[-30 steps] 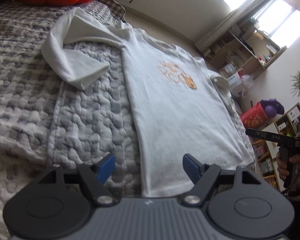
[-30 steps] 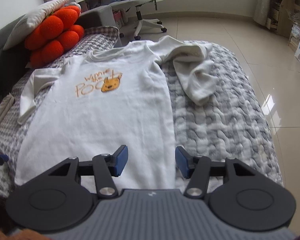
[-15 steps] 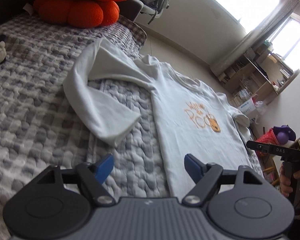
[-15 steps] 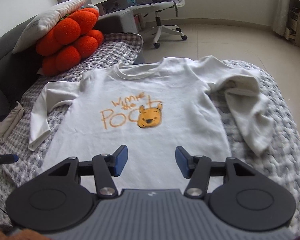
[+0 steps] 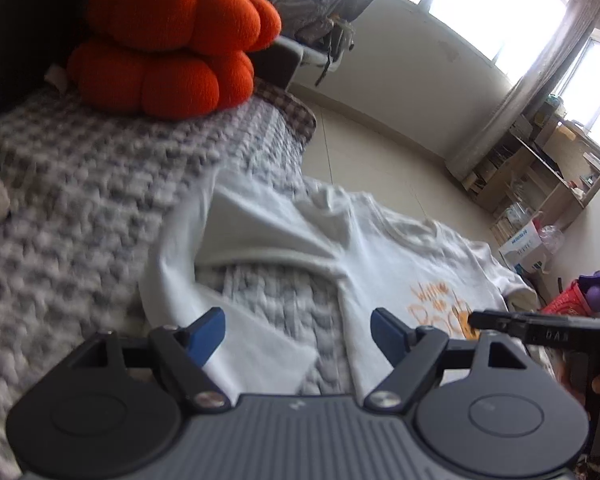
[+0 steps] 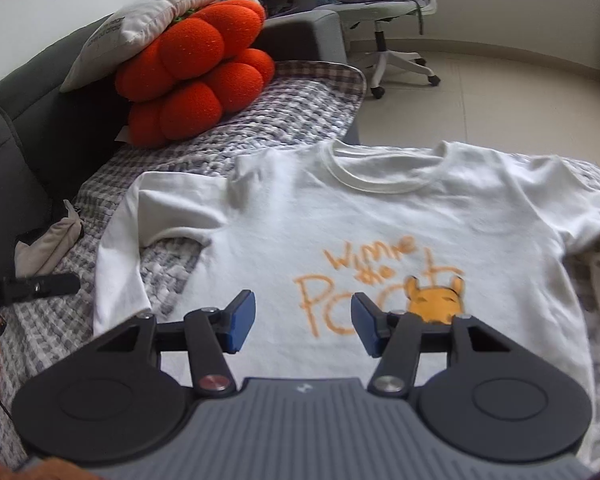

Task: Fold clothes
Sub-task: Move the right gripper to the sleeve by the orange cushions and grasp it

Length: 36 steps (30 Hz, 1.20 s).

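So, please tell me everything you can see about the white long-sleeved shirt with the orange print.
The white long-sleeved shirt with the orange print looks like soft cotton. It lies flat, front up, on the grey-and-white knitted blanket, not yet folded. It has a ribbed round collar, orange handwriting and a yellow bear face on the chest. One sleeve bends back toward the hem. Neither gripper touches it.

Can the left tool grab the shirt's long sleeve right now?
Probably yes. The left tool is open and empty, and the sleeve lies flat on the blanket just ahead of it, with nothing on top.
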Motion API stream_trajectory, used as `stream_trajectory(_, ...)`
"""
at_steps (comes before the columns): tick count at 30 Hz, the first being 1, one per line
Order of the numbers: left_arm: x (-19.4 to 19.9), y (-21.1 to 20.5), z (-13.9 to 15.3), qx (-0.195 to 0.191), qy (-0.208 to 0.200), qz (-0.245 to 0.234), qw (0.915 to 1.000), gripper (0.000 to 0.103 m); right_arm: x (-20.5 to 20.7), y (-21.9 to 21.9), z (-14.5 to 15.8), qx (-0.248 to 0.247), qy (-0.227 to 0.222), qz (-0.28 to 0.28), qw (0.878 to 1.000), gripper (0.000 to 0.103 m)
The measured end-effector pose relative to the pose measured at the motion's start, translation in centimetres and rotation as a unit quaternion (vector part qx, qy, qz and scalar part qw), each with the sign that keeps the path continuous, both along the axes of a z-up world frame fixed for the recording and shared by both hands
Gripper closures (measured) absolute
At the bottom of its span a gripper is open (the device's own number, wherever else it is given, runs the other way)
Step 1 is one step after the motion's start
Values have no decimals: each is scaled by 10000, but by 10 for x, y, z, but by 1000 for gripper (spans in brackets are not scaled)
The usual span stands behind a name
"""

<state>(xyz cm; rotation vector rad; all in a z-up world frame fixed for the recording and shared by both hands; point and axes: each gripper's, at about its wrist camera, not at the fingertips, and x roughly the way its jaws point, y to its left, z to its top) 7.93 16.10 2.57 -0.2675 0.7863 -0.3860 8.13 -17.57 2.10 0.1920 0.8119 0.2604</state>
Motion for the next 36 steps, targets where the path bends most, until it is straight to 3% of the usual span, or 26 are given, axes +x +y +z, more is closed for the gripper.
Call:
stream_trajectory(7, 33, 14, 19, -185, -429, 298, 9985, 18, 36, 35, 10, 292, -175, 307, 9989, 45)
stream_trajectory(16, 29, 55, -4, -76, -862, 854, 9926, 18, 75, 94, 9, 646, -260, 955, 9930, 45)
stream_trajectory(23, 32, 92, -22, -432, -946, 1144, 9880, 18, 90, 138, -10, 820, 80, 1659, 9827, 45)
stream_trajectory(31, 31, 114, -35, -384, -982, 1464, 9836, 18, 99, 170, -24, 1116, 470, 2175, 9685, 45)
stream_trajectory(36, 31, 123, -39, -422, -1091, 1543, 9811, 18, 97, 196, -35, 1000, 668, 2496, 9609, 45)
